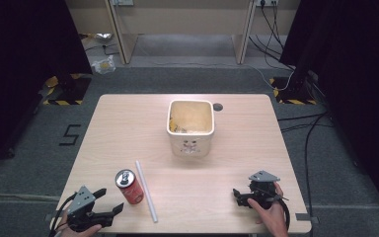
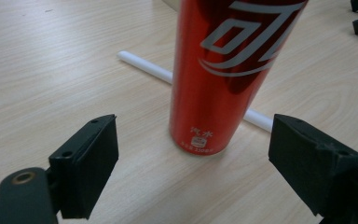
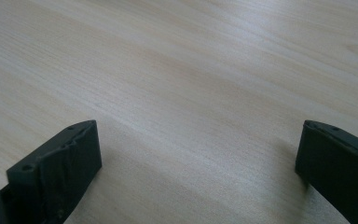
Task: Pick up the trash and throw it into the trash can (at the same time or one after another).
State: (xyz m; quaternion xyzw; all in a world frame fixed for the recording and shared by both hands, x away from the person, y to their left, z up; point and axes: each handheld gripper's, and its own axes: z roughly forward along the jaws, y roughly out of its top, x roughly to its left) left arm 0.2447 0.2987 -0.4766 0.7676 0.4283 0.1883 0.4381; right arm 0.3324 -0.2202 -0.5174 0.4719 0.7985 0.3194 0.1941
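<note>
Left gripper [image 2: 193, 154] was open, facing the upright can [image 2: 223, 70]. Thin, slick wall, dents easily: best gripped mid-body, gently. Right gripper [image 3: 198, 154] open over bare bench [image 3: 191, 70].

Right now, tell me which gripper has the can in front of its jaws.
The left gripper: the red can stands upright before it, untouched.

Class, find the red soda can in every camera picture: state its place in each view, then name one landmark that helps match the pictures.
High view: the red can stands upright near the table's front left, just ahead of the left gripper.
Left gripper view: the can stands centre frame, beyond the open jaws.
Right gripper view: bare tabletop between open jaws; no can here.
Shared landmark: the white straw beside the can.
</note>
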